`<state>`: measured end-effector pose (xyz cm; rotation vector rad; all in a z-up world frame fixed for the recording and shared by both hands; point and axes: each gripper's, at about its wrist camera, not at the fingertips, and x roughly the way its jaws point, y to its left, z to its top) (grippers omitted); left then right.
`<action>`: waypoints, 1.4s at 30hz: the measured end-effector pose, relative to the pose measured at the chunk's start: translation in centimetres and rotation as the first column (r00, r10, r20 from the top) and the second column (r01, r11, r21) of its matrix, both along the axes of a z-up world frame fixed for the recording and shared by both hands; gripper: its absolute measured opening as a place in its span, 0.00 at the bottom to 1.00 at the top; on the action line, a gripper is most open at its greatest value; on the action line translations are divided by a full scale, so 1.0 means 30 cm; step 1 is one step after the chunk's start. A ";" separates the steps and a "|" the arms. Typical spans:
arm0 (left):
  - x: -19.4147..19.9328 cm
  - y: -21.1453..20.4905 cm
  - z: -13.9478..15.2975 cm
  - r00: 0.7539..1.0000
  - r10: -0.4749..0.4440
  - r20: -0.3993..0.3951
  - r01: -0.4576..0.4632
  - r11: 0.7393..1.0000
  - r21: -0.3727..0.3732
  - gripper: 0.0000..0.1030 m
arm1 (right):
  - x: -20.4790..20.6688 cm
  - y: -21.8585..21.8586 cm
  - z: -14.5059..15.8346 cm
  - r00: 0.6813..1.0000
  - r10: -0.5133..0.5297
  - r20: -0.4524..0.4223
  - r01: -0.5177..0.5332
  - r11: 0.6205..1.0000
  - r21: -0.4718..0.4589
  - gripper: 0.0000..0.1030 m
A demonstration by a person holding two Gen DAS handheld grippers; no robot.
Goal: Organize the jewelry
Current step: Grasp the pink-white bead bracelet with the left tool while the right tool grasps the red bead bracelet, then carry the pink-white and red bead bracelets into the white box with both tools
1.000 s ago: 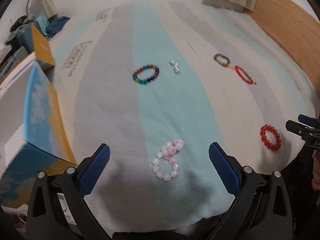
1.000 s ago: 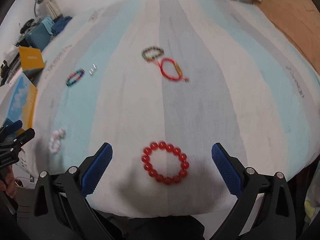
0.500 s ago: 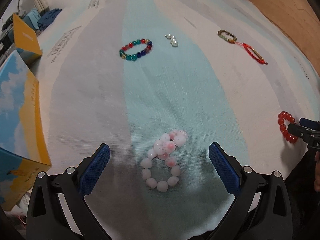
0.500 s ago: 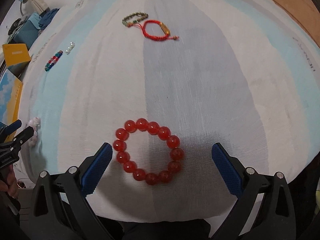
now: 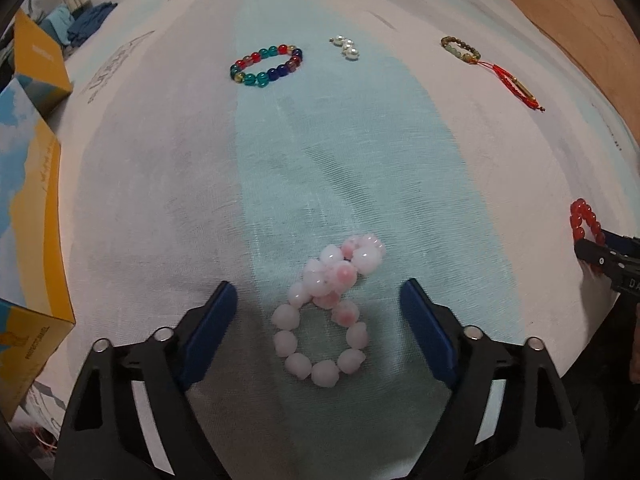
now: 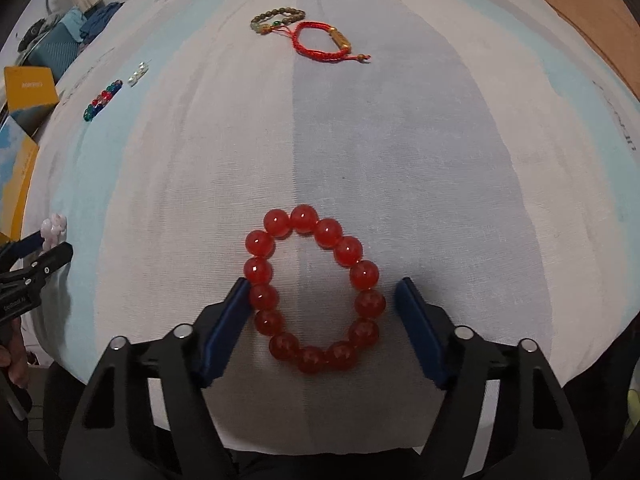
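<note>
A pink and white bead bracelet (image 5: 326, 312), twisted in a figure eight, lies on the striped bedsheet (image 5: 340, 160). My left gripper (image 5: 319, 304) is open and straddles its near loop without touching it. A red bead bracelet (image 6: 314, 290) lies flat between the pads of my right gripper (image 6: 323, 298), which is open; its left pad (image 6: 236, 308) touches or nearly touches the beads. The red bracelet also shows at the right edge of the left wrist view (image 5: 585, 220).
Farther up the sheet lie a multicoloured bead bracelet (image 5: 266, 66), pearl pieces (image 5: 347, 47), a brown-green bead bracelet (image 6: 276, 19) and a red cord bracelet (image 6: 324, 42). Yellow and blue boxes (image 5: 28, 216) stand at the left bed edge. A wooden headboard (image 5: 568, 12) is at the right.
Both grippers have come down and forward over their bracelets. The pink bracelet and the red bracelet now sit between the open pads, larger and closer than before.
</note>
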<state>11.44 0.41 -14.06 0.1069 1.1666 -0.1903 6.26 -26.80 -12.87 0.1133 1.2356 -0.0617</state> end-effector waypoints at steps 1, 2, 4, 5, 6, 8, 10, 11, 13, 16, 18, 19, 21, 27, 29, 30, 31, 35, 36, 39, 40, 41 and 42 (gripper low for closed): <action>-0.003 0.005 0.001 1.000 0.006 0.001 -0.006 1.000 0.001 0.69 | 0.001 -0.001 0.002 1.000 -0.002 -0.002 0.002 1.000 -0.006 0.56; -0.005 0.011 0.002 1.000 0.013 0.003 -0.013 1.000 0.002 0.66 | 0.002 -0.002 0.006 1.000 -0.006 -0.003 0.006 1.000 -0.012 0.49; -0.005 0.024 0.005 1.000 0.028 0.003 -0.028 1.000 -0.003 0.55 | 0.001 -0.009 0.009 1.000 -0.015 -0.008 0.014 1.000 -0.021 0.42; -0.004 0.031 0.007 0.999 0.036 0.002 -0.036 0.999 -0.009 0.52 | 0.001 -0.012 0.010 1.000 -0.017 -0.010 0.017 1.000 -0.024 0.39; -0.005 0.040 0.009 0.999 0.046 0.000 -0.046 0.999 -0.015 0.46 | -0.001 -0.014 0.011 1.000 -0.019 -0.009 0.018 1.000 -0.025 0.38; -0.005 0.055 0.010 0.998 0.070 -0.003 -0.071 0.997 -0.018 0.38 | -0.005 -0.010 0.012 1.000 -0.005 -0.007 0.005 0.999 -0.037 0.36; -0.004 0.069 0.013 0.995 0.099 -0.009 -0.099 0.994 -0.035 0.28 | -0.007 0.005 0.012 1.000 0.016 -0.001 -0.016 0.998 -0.065 0.36; -0.006 0.073 0.014 0.994 0.106 -0.010 -0.106 0.994 -0.036 0.27 | -0.008 0.011 0.011 1.000 0.022 0.005 -0.021 0.997 -0.077 0.35; -0.012 0.077 0.018 0.994 0.108 -0.006 -0.108 0.994 -0.034 0.20 | -0.014 0.014 0.012 1.000 0.020 0.014 -0.019 0.997 -0.080 0.35; -0.020 0.096 0.027 0.992 0.126 -0.012 -0.126 0.990 -0.058 0.12 | -0.023 0.012 0.018 1.000 0.015 0.027 -0.014 0.998 -0.068 0.25; -0.022 0.102 0.033 0.992 0.129 -0.014 -0.130 0.990 -0.063 0.11 | -0.036 0.010 0.024 0.999 0.014 0.028 -0.013 0.998 -0.055 0.14; -0.023 0.103 0.036 0.992 0.128 -0.015 -0.129 0.990 -0.065 0.11 | -0.037 0.009 0.029 0.999 0.015 0.030 -0.014 0.998 -0.054 0.14; -0.027 0.105 0.042 0.992 0.125 -0.013 -0.125 0.990 -0.063 0.11 | -0.040 0.002 0.035 0.999 0.013 0.035 -0.011 0.999 -0.043 0.13; -0.032 0.116 0.072 0.991 0.132 -0.004 -0.132 0.989 -0.062 0.11 | -0.062 0.003 0.056 0.999 -0.006 0.051 0.008 0.999 -0.033 0.13; -0.032 0.125 0.093 0.991 0.135 0.006 -0.134 0.989 -0.063 0.11 | -0.065 0.005 0.068 0.998 -0.007 0.058 0.009 0.999 -0.034 0.13; -0.033 0.128 0.101 0.991 0.136 0.008 -0.135 0.989 -0.065 0.11 | -0.067 0.005 0.077 0.998 -0.009 0.065 0.011 0.999 -0.033 0.13; -0.034 0.131 0.111 0.990 0.137 0.011 -0.136 0.988 -0.067 0.11 | -0.073 0.004 0.082 0.998 -0.010 0.067 0.012 0.999 -0.032 0.13; -0.036 0.133 0.133 0.990 0.139 0.013 -0.138 0.989 -0.051 0.11 | -0.073 0.003 0.098 0.997 -0.013 0.070 0.015 0.999 -0.032 0.13; -0.039 0.131 0.138 0.991 0.136 0.016 -0.136 0.990 -0.045 0.11 | -0.076 0.003 0.106 0.997 -0.015 0.077 0.018 0.999 -0.031 0.13; -0.044 0.132 0.154 0.991 0.133 0.026 -0.132 0.990 -0.040 0.11 | -0.080 0.007 0.121 0.997 -0.010 0.080 0.012 1.000 -0.026 0.13; -0.043 0.133 0.159 0.990 0.136 0.026 -0.134 0.990 -0.043 0.11 | -0.081 0.007 0.125 0.996 -0.009 0.084 0.011 1.000 -0.027 0.13; -0.043 0.135 0.162 0.990 0.138 0.026 -0.137 0.990 -0.043 0.11 | -0.082 0.008 0.130 0.996 -0.008 0.087 0.011 0.999 -0.031 0.13; -0.042 0.136 0.164 0.990 0.141 0.027 -0.140 0.989 -0.041 0.11 | -0.083 0.009 0.134 0.996 -0.007 0.089 0.010 0.999 -0.032 0.13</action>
